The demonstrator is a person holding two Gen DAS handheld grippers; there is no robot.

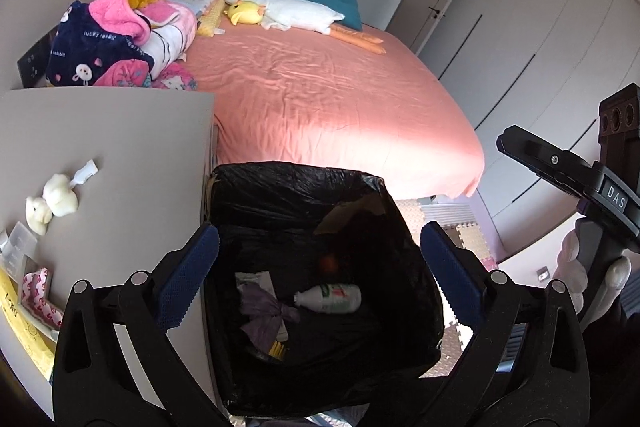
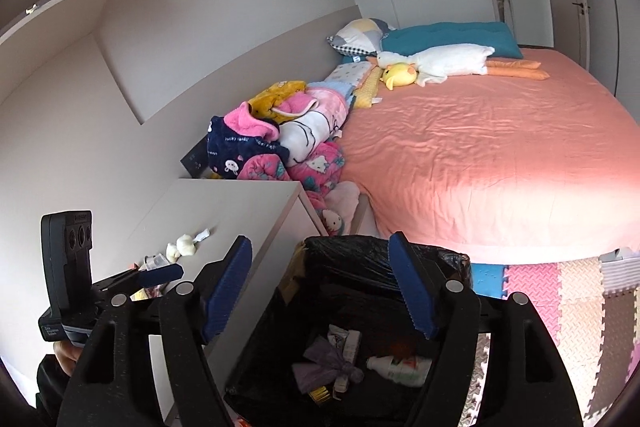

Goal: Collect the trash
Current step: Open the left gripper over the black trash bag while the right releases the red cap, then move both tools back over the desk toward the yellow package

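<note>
A bin with a black bag (image 1: 304, 195) (image 2: 360, 263) stands between the nightstand and the bed. Inside lie a white plastic bottle (image 1: 330, 298) (image 2: 400, 369), a purple wrapper tied like a bow (image 1: 266, 315) (image 2: 326, 367) and small cartons. My left gripper (image 1: 316, 275) is open and empty above the bin. My right gripper (image 2: 326, 287) is open and empty above the bin's near rim. On the nightstand (image 1: 120, 147) (image 2: 224, 203) lie crumpled white tissues (image 1: 54, 201) (image 2: 182, 245) and a small white wrapper (image 1: 86, 171) (image 2: 202, 235).
A bed with a pink sheet (image 1: 320, 95) (image 2: 480, 155) carries folded blankets (image 1: 116, 39) and plush toys (image 1: 280, 11). Packets (image 1: 32, 291) lie on the nightstand's near edge. Foam mats (image 2: 568, 307) cover the floor. Wardrobe doors (image 1: 520, 39) line the far wall.
</note>
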